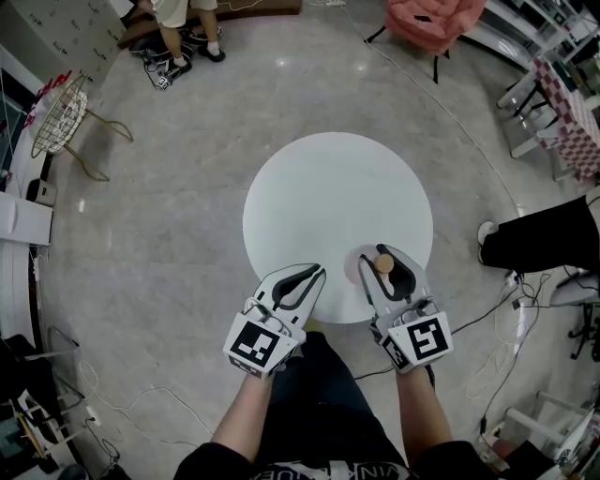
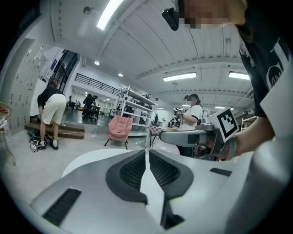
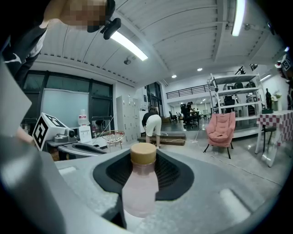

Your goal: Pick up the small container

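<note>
Your forearms and both grippers filled the bottom of the head view, held out side by side over the near edge of the round white table [image 1: 328, 178]. Your right gripper [image 1: 385, 256] had its jaws partly apart and clamped on the small container [image 3: 139, 187], a pale pink bottle with a tan cap [image 3: 143, 153]. In the right gripper view the bottle stood upright between the dark ribbed pads [image 3: 176, 176], gripped on both sides, with its cap about level with the jaw tips. From above, the cap showed between the two fingers, just inside the table's rim on your right-hand side. Whether the bottle's base touched the tabletop could not be told from any view.

Your left gripper [image 1: 313, 273] held nothing. Its jaws were fully together, meeting along a thin line in the left gripper view. Its tip hung over the table edge, near the right gripper but apart from it. Each gripper carried its marker cube [image 1: 255, 342] back by your wrist.

Around the table lay a pale grey polished floor [image 1: 187, 234]. You had a pink armchair [image 1: 433, 21] on the far side, a wire basket on a thin stand [image 1: 58, 112] off to your left, and a checked tablecloth [image 1: 572, 117] at the right edge. A person in a black top [image 2: 50, 109] bent over by a low platform, and another person's black-trousered leg [image 1: 539, 242] reached in from the right.
</note>
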Demonstrator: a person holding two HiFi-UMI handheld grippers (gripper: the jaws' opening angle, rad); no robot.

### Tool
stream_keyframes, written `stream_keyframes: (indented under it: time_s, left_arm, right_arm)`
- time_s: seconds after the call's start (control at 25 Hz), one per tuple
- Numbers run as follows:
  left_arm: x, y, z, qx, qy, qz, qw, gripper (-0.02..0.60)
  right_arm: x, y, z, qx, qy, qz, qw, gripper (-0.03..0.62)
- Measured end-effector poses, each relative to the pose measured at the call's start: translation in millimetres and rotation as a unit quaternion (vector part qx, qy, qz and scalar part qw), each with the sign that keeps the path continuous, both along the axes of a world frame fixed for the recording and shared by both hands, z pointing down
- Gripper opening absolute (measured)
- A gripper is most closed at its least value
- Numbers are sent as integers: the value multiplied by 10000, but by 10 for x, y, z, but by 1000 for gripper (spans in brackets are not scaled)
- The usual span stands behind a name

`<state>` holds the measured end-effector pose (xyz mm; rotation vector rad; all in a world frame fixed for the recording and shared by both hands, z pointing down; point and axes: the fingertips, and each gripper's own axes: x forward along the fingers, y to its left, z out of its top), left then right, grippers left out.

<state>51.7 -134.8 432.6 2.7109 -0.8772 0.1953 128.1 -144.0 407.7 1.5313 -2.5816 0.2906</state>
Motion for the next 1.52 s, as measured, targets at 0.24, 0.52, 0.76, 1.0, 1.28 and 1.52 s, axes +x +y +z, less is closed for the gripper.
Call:
stream_keyframes:
  time_s: [0.24,0.52,0.76,1.0,1.28,1.52]
  left_arm:
    - [68,-18,-153,99,63,42,9999,29]
    - [58,-52,-306,102,80,7,9999,29]
    - [2,-69,-405,101,153,-59,9998,29]
    - [-63,-82,-506,157,174,-126,9996,29]
    - [-92,-57,-607,223,187,-157,9995,29]
    - [-150,-48,-667,257,182,-187,9993,29]
  right_arm:
    - [63,-3,-118,-21,18,-3,10000,133]
    - [98,-28,-273,-2,-46,25,10000,133]
    - [79,-10,-366,0,-72,21,10000,133]
    - [77,8,-439,-2,-113,20,9999,133]
    - [94,56,-505,-11,-116,53,9999,133]
    - [43,65,-582,33,-117,0,9999,133]
